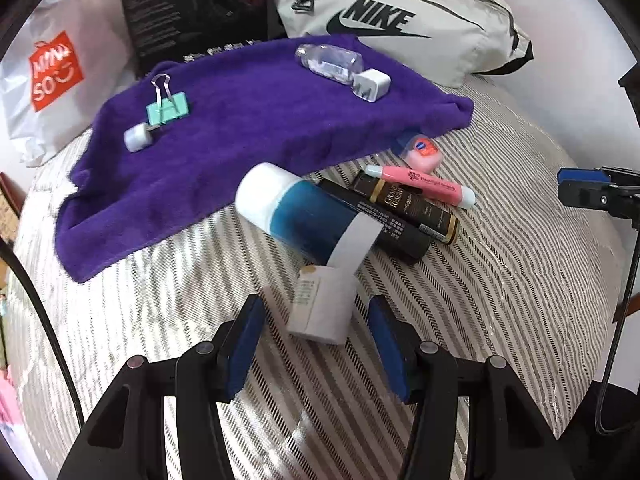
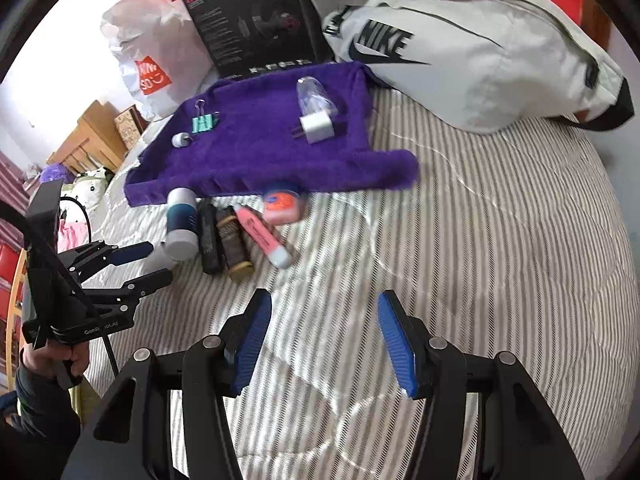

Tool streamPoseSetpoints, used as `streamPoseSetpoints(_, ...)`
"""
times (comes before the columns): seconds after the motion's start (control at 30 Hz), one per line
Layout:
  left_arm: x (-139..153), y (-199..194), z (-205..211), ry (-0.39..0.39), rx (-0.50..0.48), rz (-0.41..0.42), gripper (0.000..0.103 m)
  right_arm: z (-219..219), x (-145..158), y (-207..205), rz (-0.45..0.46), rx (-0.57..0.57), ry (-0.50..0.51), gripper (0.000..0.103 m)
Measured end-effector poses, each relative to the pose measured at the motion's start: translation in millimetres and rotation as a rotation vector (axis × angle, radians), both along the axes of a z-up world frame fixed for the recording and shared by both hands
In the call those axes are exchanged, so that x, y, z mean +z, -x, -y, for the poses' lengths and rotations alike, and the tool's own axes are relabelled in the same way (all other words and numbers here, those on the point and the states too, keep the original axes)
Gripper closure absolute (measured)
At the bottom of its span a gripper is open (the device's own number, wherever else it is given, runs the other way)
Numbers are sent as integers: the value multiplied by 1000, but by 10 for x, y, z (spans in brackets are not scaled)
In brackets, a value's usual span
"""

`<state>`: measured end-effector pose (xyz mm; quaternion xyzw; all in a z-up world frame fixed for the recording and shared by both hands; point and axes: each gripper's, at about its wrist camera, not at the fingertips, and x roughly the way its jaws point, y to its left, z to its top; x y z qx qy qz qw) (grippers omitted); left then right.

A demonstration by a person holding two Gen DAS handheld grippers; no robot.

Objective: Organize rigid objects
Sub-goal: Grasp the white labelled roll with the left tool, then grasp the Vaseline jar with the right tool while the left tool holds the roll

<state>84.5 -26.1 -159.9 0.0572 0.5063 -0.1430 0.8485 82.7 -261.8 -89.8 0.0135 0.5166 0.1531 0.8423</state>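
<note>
The left gripper [image 1: 316,344] has its jaws apart with a small white box [image 1: 322,306] between them, gaps showing on both sides, so nothing is gripped yet. Just beyond the box lies a white-and-blue bottle [image 1: 304,216] whose loose paper label [image 1: 356,244] curls down onto the box. If the jaws close from here, a pad may catch that label and drag the bottle, which could roll on the striped bedcover [image 1: 500,280] into the dark tubes [image 1: 404,216] and the pink pen [image 1: 424,186] beside it. The right gripper [image 2: 324,340] hangs released over bare bedcover, well short of the pile; the purple towel [image 1: 248,128] lies farther off.
</note>
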Motion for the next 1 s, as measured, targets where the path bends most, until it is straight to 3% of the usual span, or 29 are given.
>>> streamPoseSetpoints(0.07, 4, -18, 28, -13, -15, 12, 54, 54, -32, -4, -10, -12, 0, 48)
streamPoseSetpoints(0.13, 9, -39, 53, -33, -23, 26, 71, 73, -61, -15, -15, -16, 3, 48)
streamPoseSetpoints(0.17, 13, -44, 58, -27, -31, 27, 75, 71, -72, -24, -16, -15, 3, 48)
streamPoseSetpoints(0.43, 21, 13, -156, 12, 43, 10, 75, -211, -141, -235, 21, 75, 2, 48)
streamPoseSetpoints(0.67, 15, 71, -439, 85, 118, -8, 75, -564, -205, -578, 60, 58, -36, 48)
streamPoseSetpoints(0.73, 11, 69, -475, 110, 129, -8, 75, -694, -253, -642, 82, 60, 12, 48)
streamPoseSetpoints(0.83, 6, 76, -505, 132, 142, -3, 75, -809, -357, -732, 57, 64, 45, 58)
streamPoseSetpoints(1.0, 1, 81, -543, 162, 151, 0, 75, -920, -454, -795, 66, 57, 132, 59)
